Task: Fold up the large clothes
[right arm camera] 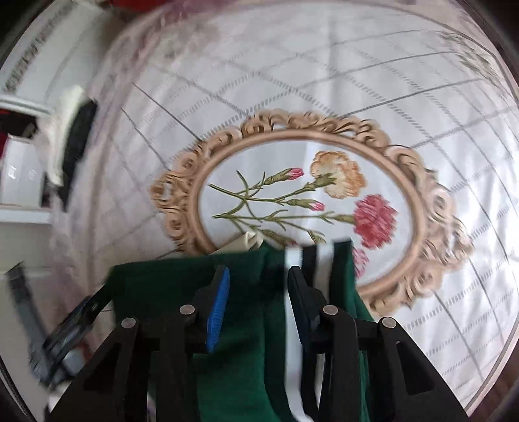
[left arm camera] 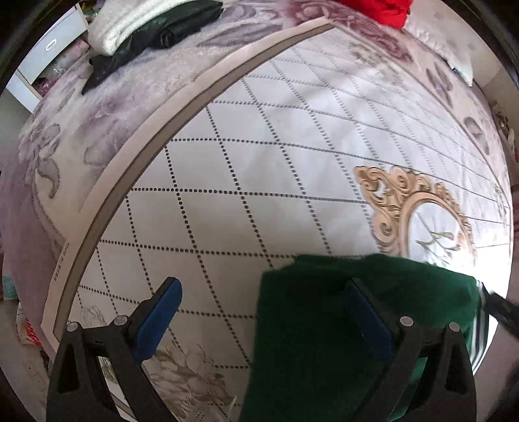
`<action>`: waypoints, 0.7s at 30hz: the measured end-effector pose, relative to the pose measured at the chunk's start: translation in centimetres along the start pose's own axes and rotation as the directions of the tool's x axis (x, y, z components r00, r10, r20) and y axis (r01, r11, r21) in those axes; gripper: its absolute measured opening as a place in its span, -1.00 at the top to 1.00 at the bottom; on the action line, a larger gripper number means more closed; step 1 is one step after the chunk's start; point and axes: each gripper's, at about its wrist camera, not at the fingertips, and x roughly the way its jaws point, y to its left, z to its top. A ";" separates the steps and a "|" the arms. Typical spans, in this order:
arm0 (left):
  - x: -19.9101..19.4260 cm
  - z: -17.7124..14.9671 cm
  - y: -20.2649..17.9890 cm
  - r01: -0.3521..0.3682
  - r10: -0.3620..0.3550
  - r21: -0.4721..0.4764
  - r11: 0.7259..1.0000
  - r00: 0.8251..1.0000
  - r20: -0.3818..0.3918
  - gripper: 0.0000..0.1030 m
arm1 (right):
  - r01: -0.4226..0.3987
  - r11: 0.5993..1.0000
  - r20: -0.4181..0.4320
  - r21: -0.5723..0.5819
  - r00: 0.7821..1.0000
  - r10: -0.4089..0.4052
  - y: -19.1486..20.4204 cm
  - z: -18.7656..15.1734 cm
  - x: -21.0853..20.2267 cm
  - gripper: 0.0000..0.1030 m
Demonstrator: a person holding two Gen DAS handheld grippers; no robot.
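Observation:
A dark green garment point(left arm camera: 308, 324) with black and white striped trim point(left arm camera: 480, 328) lies on the quilted white bedspread point(left arm camera: 259, 162) at the lower right of the left wrist view. My left gripper point(left arm camera: 262, 308) is open, its right finger over the green cloth, its left finger over bare bedspread. In the right wrist view the same garment point(right arm camera: 246, 324) fills the bottom, its striped trim point(right arm camera: 308, 259) between the fingers. My right gripper point(right arm camera: 259, 292) is open with green cloth lying between its blue pads point(right arm camera: 219, 308). The view is blurred.
The bedspread carries a gold-framed flower medallion point(right arm camera: 308, 201). A folded white and black clothes pile point(left arm camera: 146, 35) and a red garment point(left arm camera: 376, 9) lie at the far edge of the bed. White drawers point(left arm camera: 45, 58) stand at far left.

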 end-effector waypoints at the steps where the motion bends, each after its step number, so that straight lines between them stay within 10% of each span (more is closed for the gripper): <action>1: 1.1 0.2 0.1 0.002 -0.002 0.005 1.000 1.000 -0.024 -1.00 | -0.006 1.000 0.019 0.014 1.000 0.006 -0.7 -1.0 -1.4 0.14; 7: 4.2 2.2 0.9 0.040 -0.042 -0.026 0.999 0.995 -0.085 -1.00 | 0.070 0.989 -0.025 0.130 0.997 -0.067 -6.1 -6.3 -2.8 -0.17; 10: 4.0 2.1 0.7 0.017 -0.016 0.013 1.000 0.997 -0.071 -1.00 | -0.046 0.975 -0.052 0.216 0.997 0.059 -8.7 -8.6 -1.7 -0.41; 12: 4.0 2.0 0.4 0.003 -0.001 0.031 1.000 0.998 -0.067 -1.00 | -0.118 0.969 -0.078 0.217 0.987 0.138 -8.8 -9.5 -0.1 0.01; 13: 3.9 2.1 0.4 0.006 -0.004 0.038 0.999 0.998 -0.064 -1.00 | -0.057 0.981 -0.057 0.185 0.996 0.069 -8.4 -9.9 0.1 0.71; 17: 3.3 2.1 0.1 -0.012 0.015 0.056 0.998 0.998 -0.062 -1.00 | 0.133 0.953 -0.088 0.272 0.990 -0.113 -11.7 -9.9 1.6 1.00; 21: -0.4 1.4 0.2 0.003 -0.002 0.035 0.999 1.000 -0.030 -1.00 | 0.000 0.916 -0.085 0.401 0.996 0.037 -14.2 -10.5 0.0 0.97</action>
